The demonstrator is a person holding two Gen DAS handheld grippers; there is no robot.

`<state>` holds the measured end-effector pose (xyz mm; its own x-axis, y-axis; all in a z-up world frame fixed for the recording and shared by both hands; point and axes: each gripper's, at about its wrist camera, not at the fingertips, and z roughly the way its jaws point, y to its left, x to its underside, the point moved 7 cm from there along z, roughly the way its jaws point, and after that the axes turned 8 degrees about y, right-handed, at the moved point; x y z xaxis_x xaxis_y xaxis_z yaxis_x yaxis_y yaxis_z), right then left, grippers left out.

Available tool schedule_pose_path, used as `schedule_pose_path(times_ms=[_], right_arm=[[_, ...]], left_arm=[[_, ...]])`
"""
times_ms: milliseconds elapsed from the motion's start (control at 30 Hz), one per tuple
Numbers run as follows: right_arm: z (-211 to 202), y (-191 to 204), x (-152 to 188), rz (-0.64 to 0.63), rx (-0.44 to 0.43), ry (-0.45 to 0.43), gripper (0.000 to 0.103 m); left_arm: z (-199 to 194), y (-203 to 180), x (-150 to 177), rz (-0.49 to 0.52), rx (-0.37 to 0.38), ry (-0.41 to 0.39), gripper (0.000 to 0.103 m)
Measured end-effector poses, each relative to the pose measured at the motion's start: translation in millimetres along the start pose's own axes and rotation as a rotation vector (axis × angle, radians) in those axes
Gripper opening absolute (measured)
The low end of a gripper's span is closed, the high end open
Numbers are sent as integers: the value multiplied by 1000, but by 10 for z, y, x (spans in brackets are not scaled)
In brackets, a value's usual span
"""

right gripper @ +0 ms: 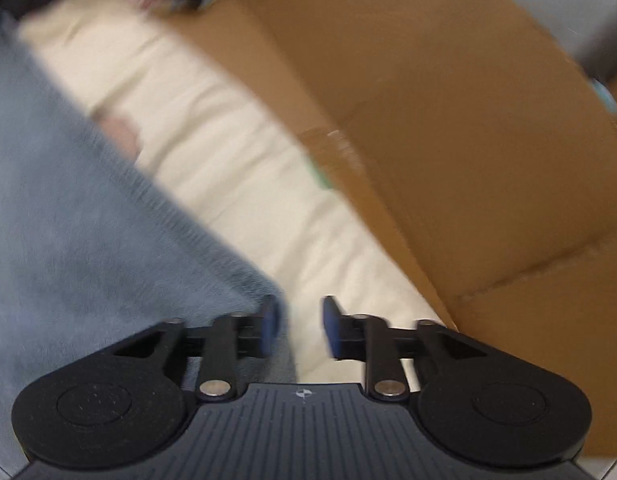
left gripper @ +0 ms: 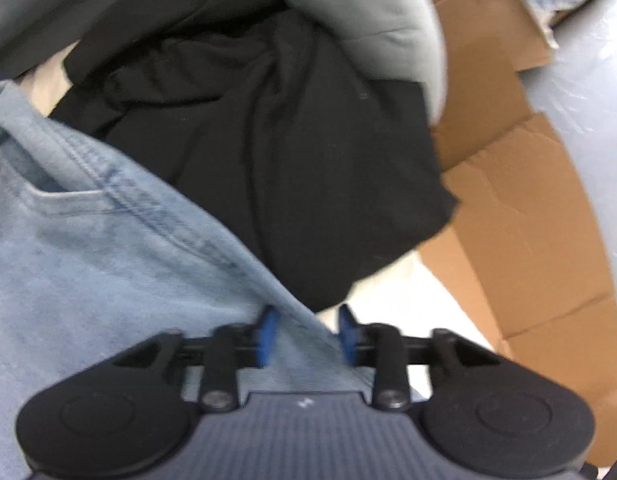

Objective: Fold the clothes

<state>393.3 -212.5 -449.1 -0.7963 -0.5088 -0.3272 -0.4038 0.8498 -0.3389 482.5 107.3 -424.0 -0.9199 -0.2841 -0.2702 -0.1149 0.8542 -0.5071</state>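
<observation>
Light blue jeans (left gripper: 88,260) with a stitched pocket seam fill the lower left of the left wrist view. Their edge runs between the blue pads of my left gripper (left gripper: 307,334), whose jaws stand apart without pressing on the cloth. In the blurred right wrist view the same jeans (right gripper: 68,240) lie at the left. Their corner reaches the left pad of my right gripper (right gripper: 301,324), which is open over the cream surface (right gripper: 228,140).
A crumpled black garment (left gripper: 308,160) lies just beyond the jeans, with a pale grey garment (left gripper: 368,12) on top of it. Flattened brown cardboard (left gripper: 528,240) (right gripper: 468,140) borders the cream surface on the right. Grey floor (left gripper: 588,80) shows beyond it.
</observation>
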Motion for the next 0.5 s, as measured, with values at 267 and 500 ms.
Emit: schedule_pose_path(times_ms=[267,500], right_arm=[[-444,-472,450,211,-40,-18,37],[-741,-500,861,268,-53,2,37]], left_arm=[[-225,70,120,56,-35,-14,58],[-351,99,246,96,-83,-13,65]])
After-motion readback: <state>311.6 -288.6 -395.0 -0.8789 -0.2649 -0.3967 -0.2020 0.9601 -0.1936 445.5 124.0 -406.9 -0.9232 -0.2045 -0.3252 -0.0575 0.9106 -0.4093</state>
